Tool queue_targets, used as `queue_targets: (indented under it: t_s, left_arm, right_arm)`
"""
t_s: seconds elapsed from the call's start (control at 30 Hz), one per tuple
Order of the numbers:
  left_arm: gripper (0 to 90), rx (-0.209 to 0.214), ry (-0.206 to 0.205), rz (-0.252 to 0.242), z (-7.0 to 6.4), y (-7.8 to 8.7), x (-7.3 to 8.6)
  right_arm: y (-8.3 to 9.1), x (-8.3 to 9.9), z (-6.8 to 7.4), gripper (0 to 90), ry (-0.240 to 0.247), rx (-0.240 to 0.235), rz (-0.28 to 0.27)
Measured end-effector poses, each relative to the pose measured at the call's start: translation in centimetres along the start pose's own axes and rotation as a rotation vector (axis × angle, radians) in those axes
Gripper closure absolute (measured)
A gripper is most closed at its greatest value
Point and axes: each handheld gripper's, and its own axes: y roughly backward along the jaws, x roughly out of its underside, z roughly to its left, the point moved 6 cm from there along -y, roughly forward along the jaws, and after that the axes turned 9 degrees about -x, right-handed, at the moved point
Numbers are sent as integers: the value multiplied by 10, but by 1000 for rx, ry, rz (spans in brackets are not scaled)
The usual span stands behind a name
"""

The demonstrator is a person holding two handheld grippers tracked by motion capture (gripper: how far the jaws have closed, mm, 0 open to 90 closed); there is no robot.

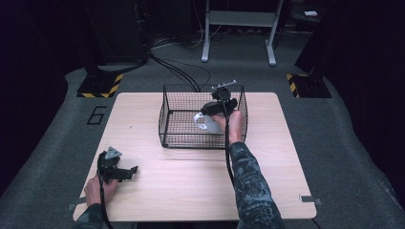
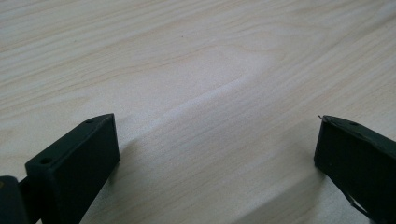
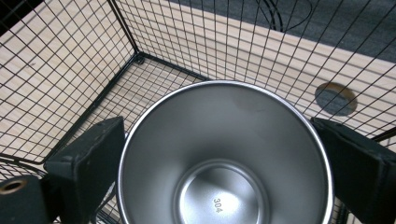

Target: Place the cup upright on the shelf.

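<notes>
- Pale wood grain makes up the surface (image 1: 191, 181), a light tabletop standing on grey carpet with dark surroundings.
- At the near left corner the left gripper (image 1: 125, 172) rests low on the wood, held by the person's left hand (image 1: 99, 190); a grey three-cornered plate sits on top of it.
- In the left gripper view its two black fingers (image 2: 74, 163) stand wide apart — bare wood between them, nothing held.
- Toward the middle and far side of the surface stands a black wire basket (image 1: 167, 119), open at the top, its mesh walls upright.
- Inside the basket, in its right half, is a steel cup (image 1: 206, 122), pale and shiny from above, hanging tilted in the grip.
- The right gripper (image 1: 208, 110) reaches into the basket from above, held by the person's right hand (image 1: 232, 125), whose patterned sleeve runs back to the near edge.
- In the right gripper view the cup (image 3: 224, 154) shows its open mouth and a "304" stamp on its floor; the two black fingers (image 3: 88, 158) sit against its outer wall, one on each side — closed onto the cup.
- Past the mesh in that view, a round hole (image 3: 335, 98) shows in the wood.
</notes>
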Motion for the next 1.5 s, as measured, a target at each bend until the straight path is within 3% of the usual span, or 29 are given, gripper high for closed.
queue_targets:
  t_s: [0.77, 1.5]
  left_arm:
    - [0, 1, -2, 0, 0, 0, 0]
    - [0, 1, 0, 0, 0, 0, 0]
  right_arm:
    - [-27, 10, 3, 58, -22, -22, 78]
    - [-33, 14, 0, 57, -40, -16, 101]
